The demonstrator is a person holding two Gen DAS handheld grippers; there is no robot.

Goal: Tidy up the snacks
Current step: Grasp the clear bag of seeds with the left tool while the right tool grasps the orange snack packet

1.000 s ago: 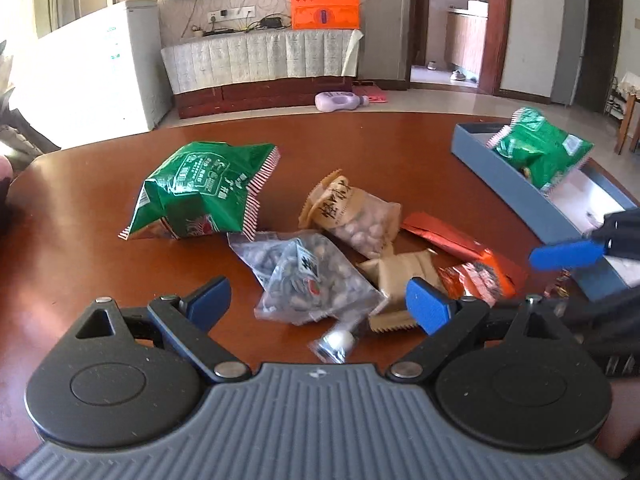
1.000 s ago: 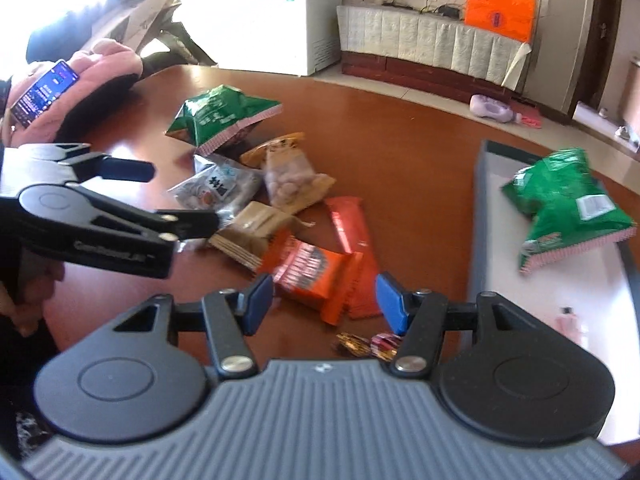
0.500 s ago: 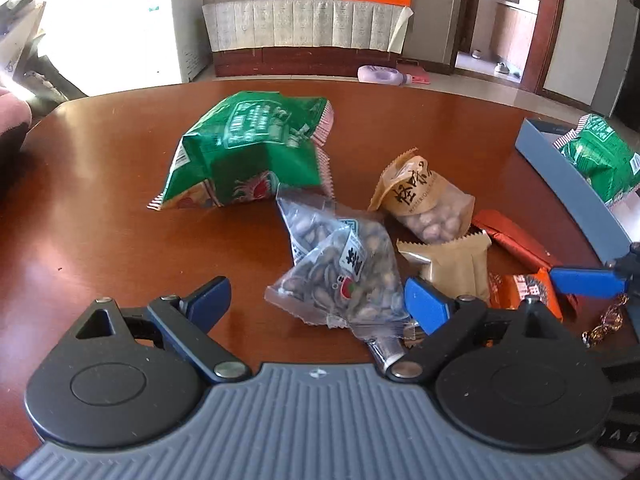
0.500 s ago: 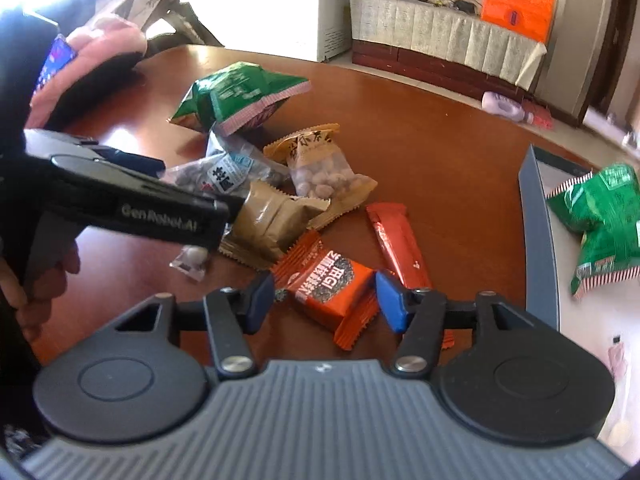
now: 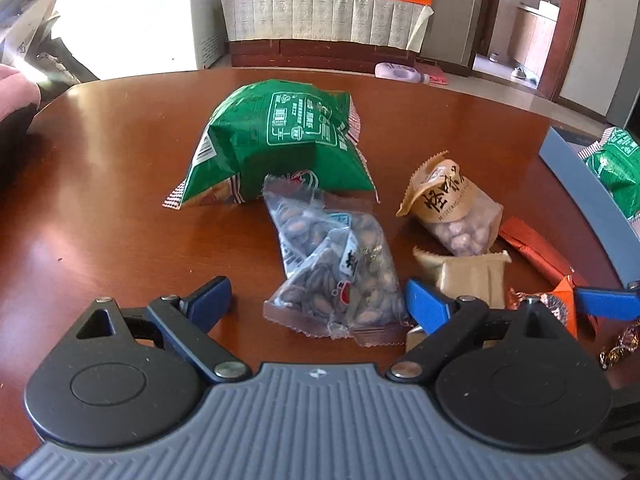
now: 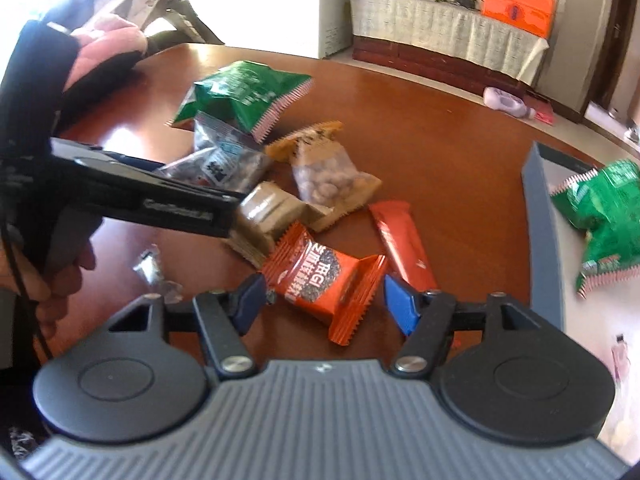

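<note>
My left gripper (image 5: 316, 300) is open and low over the table, with a clear packet of seeds (image 5: 332, 276) lying between its fingers, untouched. Behind that packet sit a green bag (image 5: 276, 144), a peanut bag (image 5: 456, 208) and a tan packet (image 5: 472, 276). My right gripper (image 6: 326, 304) has its jaws opening around an orange packet (image 6: 320, 280). The right pad stands clear of the packet. The left pad is at its edge. A red bar (image 6: 400, 236) lies just beyond.
A blue tray (image 6: 540, 216) at the right holds a second green bag (image 6: 604, 216). The left tool's black casing (image 6: 152, 196) crosses above the tan packet. A small silver candy (image 6: 150, 268) and a gold-wrapped candy (image 5: 620, 344) lie loose near the front edge.
My left gripper has come forward and lower, so the seed packet now lies between its fingers. My right gripper has shifted over the orange packet and its jaws have widened.
</note>
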